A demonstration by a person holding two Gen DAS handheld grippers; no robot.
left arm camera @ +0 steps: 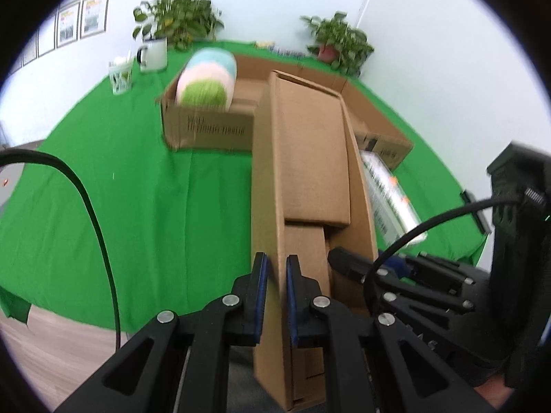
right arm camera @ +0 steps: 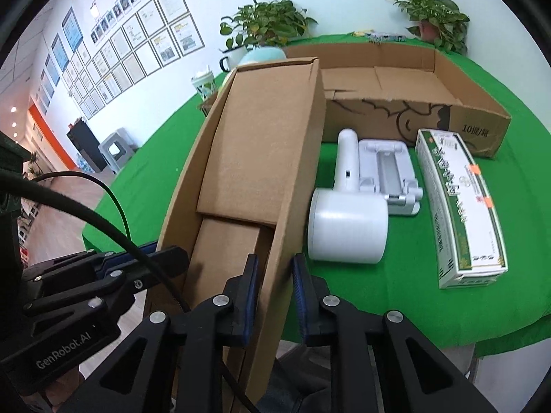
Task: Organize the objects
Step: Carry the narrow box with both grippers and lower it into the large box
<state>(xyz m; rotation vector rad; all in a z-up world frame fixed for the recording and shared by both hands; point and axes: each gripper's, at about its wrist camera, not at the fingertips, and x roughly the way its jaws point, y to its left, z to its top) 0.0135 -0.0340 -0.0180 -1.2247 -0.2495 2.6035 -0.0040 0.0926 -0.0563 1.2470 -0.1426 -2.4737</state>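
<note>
With the left gripper [left arm camera: 275,296] and right gripper [right arm camera: 275,292] each pinched on 1 side wall of the narrow cardboard box [right arm camera: 261,158] at frame centre, the carrying step seems underway, calling next for placement in the large tray box [right arm camera: 447,103] behind.

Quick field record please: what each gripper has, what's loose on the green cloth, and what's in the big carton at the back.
left gripper: shut on left wall of narrow cardboard box
right gripper: shut on the same box's right wall
box state: open top, cardboard insert inside
on green cloth: white handheld device, white folding stand, green-and-white carton
big open carton: pastel plush roll at its left end
behind: white mug, two potted plants
</note>
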